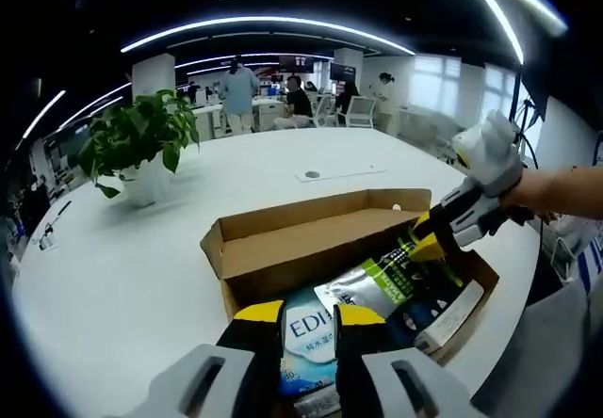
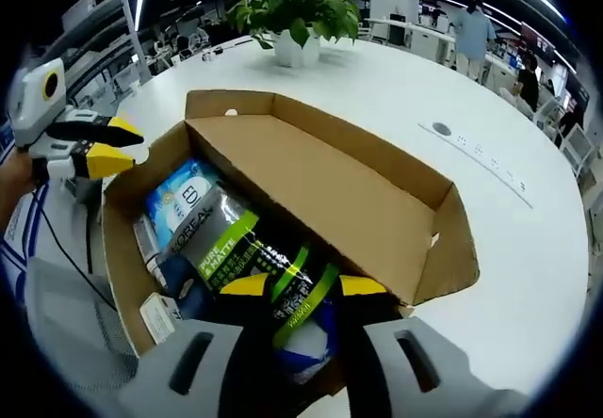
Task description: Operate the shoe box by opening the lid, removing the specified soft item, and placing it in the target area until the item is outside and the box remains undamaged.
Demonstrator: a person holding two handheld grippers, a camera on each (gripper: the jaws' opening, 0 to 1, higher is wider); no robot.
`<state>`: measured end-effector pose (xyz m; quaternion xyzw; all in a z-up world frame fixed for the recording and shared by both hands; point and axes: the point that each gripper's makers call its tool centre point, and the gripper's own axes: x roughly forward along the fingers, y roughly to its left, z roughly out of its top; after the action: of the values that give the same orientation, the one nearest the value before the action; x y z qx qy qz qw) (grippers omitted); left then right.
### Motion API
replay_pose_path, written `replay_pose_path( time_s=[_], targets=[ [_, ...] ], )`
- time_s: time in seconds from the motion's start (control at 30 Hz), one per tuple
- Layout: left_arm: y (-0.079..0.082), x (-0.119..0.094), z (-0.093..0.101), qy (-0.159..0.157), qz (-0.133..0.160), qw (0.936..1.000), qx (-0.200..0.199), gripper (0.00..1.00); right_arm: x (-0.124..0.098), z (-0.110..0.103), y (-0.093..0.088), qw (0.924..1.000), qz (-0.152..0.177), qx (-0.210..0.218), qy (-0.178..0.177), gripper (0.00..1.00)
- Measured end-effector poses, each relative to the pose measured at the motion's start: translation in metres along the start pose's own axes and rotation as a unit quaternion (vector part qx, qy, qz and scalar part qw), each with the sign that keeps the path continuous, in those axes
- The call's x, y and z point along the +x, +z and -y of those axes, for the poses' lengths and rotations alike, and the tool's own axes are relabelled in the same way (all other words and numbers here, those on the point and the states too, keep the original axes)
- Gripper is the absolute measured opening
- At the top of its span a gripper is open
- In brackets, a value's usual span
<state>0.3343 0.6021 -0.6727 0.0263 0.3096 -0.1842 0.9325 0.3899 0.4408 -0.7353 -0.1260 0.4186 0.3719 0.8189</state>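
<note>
Removal underway: box (image 2: pixel 311 201) open, right gripper (image 2: pixel 294 291) fingers pinching the green-striped pouch (image 2: pixel 254 249); left gripper (image 1: pixel 309 316) spread. Next, lift clear.

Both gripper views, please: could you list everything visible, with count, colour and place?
shoe box: one, brown cardboard, lid open, on the table
silver and green pouch: one, lying in the box
blue and white packet: one, in the box beside the pouch
potted plant: one, green in a white pot, on the table beyond the box
table: one, white, round-edged
people: several, far background by desks
left claw: yellow-tipped, over the packet
right claw: yellow-tipped, jaws either side of the pouch
</note>
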Motion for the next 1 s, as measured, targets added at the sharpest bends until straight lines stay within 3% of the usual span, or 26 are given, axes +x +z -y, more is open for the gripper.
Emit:
replay_pose_path(
  time_s=[0.17,0.33,0.53,0.7,1.0],
  targets=[
    [-0.010,0.001,0.003,-0.006,-0.008,0.9999,-0.006,0.20,0.002,-0.001,0.001,0.9999,0.013,0.006,0.002,0.21],
    [-0.017,0.005,0.006,-0.012,-0.016,0.9998,-0.008,0.20,-0.004,0.003,0.004,0.9995,0.030,-0.004,-0.005,0.04],
    [-0.024,0.013,0.015,-0.024,-0.032,0.9992,-0.002,0.20,-0.004,-0.002,0.003,0.9992,0.036,-0.018,0.002,0.00],
    [-0.032,0.022,0.018,-0.033,-0.048,0.9983,0.005,0.21,-0.005,-0.003,0.001,0.9961,0.023,-0.085,-0.012,0.00],
    [-0.049,0.034,0.020,-0.046,-0.087,0.9951,-0.001,0.21,-0.001,-0.002,-0.003,0.9941,0.008,-0.106,-0.018,0.00]
  ],
)
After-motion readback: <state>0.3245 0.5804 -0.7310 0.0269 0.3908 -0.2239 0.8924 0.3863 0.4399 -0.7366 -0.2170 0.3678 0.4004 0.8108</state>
